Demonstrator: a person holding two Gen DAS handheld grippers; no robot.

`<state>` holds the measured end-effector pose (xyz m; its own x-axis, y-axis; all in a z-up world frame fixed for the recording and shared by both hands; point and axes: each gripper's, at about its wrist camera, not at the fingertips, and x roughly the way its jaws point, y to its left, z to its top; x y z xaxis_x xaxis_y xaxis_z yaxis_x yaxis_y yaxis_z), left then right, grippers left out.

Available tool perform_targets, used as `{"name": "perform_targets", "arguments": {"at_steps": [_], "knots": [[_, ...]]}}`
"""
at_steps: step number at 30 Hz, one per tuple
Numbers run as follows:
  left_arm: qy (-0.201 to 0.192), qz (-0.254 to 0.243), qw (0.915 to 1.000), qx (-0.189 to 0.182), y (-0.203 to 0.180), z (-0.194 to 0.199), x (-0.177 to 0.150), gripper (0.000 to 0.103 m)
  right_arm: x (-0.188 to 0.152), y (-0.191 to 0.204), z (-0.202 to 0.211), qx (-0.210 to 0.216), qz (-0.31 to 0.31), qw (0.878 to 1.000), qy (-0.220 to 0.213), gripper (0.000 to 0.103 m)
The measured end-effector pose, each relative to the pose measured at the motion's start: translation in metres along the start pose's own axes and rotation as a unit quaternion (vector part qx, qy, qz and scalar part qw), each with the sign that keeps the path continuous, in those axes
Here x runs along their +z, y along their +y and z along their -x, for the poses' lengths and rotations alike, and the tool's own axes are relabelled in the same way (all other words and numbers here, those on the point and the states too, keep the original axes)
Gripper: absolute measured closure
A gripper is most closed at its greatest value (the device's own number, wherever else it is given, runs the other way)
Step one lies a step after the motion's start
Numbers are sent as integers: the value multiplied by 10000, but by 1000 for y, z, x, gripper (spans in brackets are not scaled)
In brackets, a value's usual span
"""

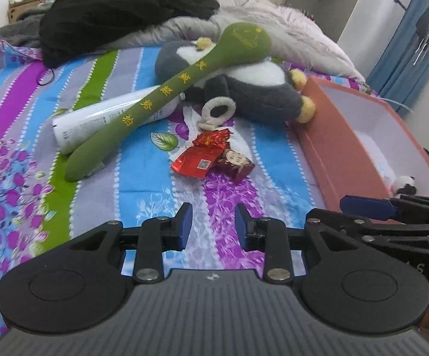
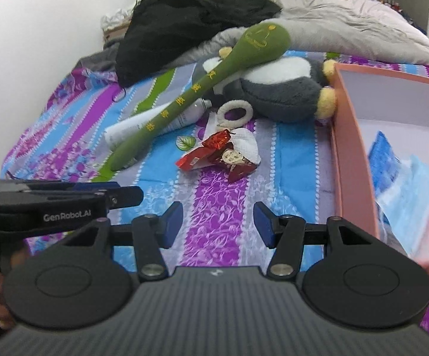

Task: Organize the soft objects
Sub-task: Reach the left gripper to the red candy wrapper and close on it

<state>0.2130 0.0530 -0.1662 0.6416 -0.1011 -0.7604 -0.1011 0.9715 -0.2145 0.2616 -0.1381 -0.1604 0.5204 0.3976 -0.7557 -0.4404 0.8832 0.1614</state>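
"GenRobot.AI" is being shown on the left gripper (image 2: 119, 192); its jaws and the right gripper's (image 2: 218, 222) are being held partly open, empty, near the yellow-lettered green plush mallet (image 2: 184, 101).

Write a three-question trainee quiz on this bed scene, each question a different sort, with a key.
1. True or false: the green plush mallet lies across both the white bottle and the grey penguin plush.
2. Multiple choice: the red snack wrappers lie
A. inside the orange box
B. on the striped sheet, outside the box
C. under the black garment
3. Fill in: neither the left gripper nor the right gripper holds anything; the jaws of both are ____.

Key: 1 true; 2 B; 3 open.
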Motion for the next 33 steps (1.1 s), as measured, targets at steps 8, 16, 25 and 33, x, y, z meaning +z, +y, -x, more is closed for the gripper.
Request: {"name": "perform_targets", "arguments": {"at_steps": [8, 16, 25, 33], "knots": [[50, 17, 9999, -118, 18, -68, 39, 67, 25, -14, -64, 38, 152, 9996, 216, 48], [63, -275, 9989, -377, 17, -121, 69, 49, 38, -20, -121, 91, 388, 9980, 495, 48], [317, -185, 9974, -615, 22, -168, 86, 48, 47, -23, -157, 102, 492, 9974, 519, 48], [393, -228, 9965, -704, 22, -173, 84, 57, 43, -23, -159, 256, 634, 9957, 626, 61]]}}
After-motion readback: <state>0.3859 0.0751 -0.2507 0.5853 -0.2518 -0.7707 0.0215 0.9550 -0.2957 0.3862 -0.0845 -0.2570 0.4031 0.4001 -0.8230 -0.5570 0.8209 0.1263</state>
